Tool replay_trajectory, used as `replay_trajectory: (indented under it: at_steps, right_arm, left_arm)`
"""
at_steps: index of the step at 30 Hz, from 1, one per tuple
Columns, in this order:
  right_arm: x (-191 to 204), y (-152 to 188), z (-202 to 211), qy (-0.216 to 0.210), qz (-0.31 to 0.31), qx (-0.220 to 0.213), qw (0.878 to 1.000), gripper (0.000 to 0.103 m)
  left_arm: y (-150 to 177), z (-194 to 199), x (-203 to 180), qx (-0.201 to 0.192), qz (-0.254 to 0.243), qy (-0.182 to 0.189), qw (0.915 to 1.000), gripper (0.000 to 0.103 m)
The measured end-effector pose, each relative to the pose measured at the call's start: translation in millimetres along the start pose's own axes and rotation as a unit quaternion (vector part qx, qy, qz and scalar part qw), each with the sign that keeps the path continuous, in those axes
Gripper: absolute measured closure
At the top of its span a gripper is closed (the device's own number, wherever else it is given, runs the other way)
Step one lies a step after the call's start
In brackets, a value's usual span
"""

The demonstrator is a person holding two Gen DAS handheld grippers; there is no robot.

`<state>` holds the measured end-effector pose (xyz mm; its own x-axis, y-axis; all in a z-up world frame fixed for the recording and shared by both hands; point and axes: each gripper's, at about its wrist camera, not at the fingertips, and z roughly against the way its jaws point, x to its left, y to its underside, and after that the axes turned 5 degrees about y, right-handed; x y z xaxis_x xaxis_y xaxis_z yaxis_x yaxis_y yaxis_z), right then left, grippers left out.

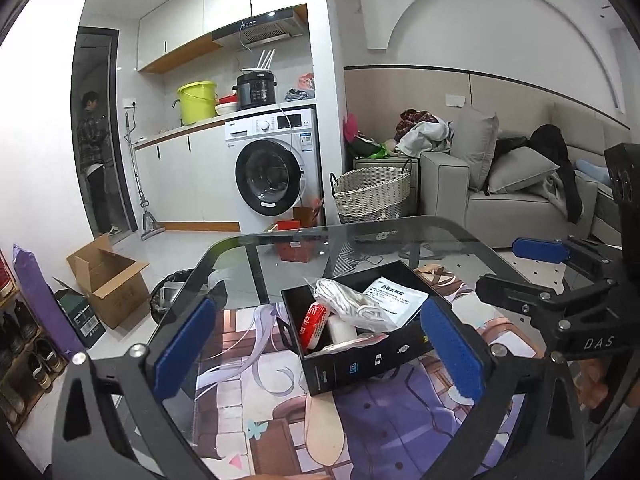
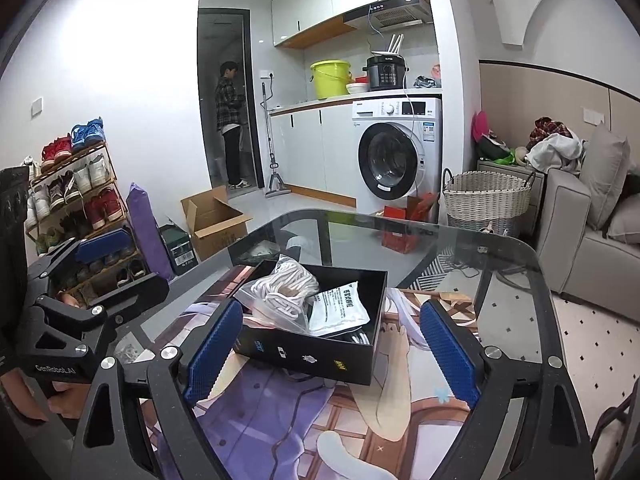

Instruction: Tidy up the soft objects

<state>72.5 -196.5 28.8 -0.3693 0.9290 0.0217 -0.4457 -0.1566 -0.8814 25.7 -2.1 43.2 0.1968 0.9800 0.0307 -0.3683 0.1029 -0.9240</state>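
Your left gripper (image 1: 320, 348) is spread wide, blue pads far apart, nothing clamped between them; the black box (image 1: 360, 360) sits in the gap, closer to the right-hand pad (image 1: 452, 352), which looks to be right at the box's near corner, contact can't be confirmed. The left-hand pad (image 1: 188, 344) is well clear of the box, over the printed anime mat (image 1: 248, 400). Your right gripper (image 2: 332, 348) is also wide open and holds nothing; the same black box (image 2: 312, 348) lies between its pads, nearer the left-hand pad (image 2: 212, 352), which is just beside the box's front wall, while the other pad (image 2: 448, 348) is apart from it over the mat (image 2: 360, 432). Inside the box, ahead of both grippers: a clear bag of white cord (image 2: 280, 292) at the far left as the right wrist sees it, a white printed sachet (image 2: 340, 308) next to it leaning on the far side, and, seen from the left wrist, a red-and-white wrapped pack (image 1: 314, 326) at the near left corner beside the cord bag (image 1: 348, 300) and sachet (image 1: 392, 300). Box and mat rest on the glass table (image 2: 500, 264). Each gripper shows in the other's view at the frame edge: right one (image 1: 560, 280), left one (image 2: 88, 272); those side views alone don't show their spread clearly.
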Motion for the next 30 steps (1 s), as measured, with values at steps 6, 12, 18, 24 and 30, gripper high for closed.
replay_trajectory:
  at_steps: [6, 12, 18, 24, 30]
  right_arm:
    - [-0.7, 2.0, -1.5, 0.000, -0.004, 0.004, 1.000, 0.011]
    - [0.3, 2.4, -1.5, -0.001, -0.004, 0.005, 1.000, 0.011]
    - [-0.6, 3.9, -2.3, -0.002, -0.004, 0.006, 1.000, 0.011]
    - [2.2, 7.0, -4.6, -0.004, -0.002, 0.011, 1.000, 0.011]
    - [4.2, 7.9, -5.0, -0.004, 0.000, 0.012, 1.000, 0.011]
  left_arm:
    - [0.2, -0.2, -0.8, 0.000, 0.000, -0.002, 1.0000, 0.000]
    - [-0.4, 0.4, -1.0, 0.000, 0.001, 0.001, 1.0000, 0.000]
    - [0.0, 1.6, -1.0, -0.003, 0.002, -0.002, 1.0000, 0.000]
    - [-0.4, 2.8, -1.2, -0.003, 0.001, 0.000, 1.0000, 0.000]
    - [-1.2, 3.4, -2.4, -0.002, 0.001, 0.000, 1.0000, 0.000]
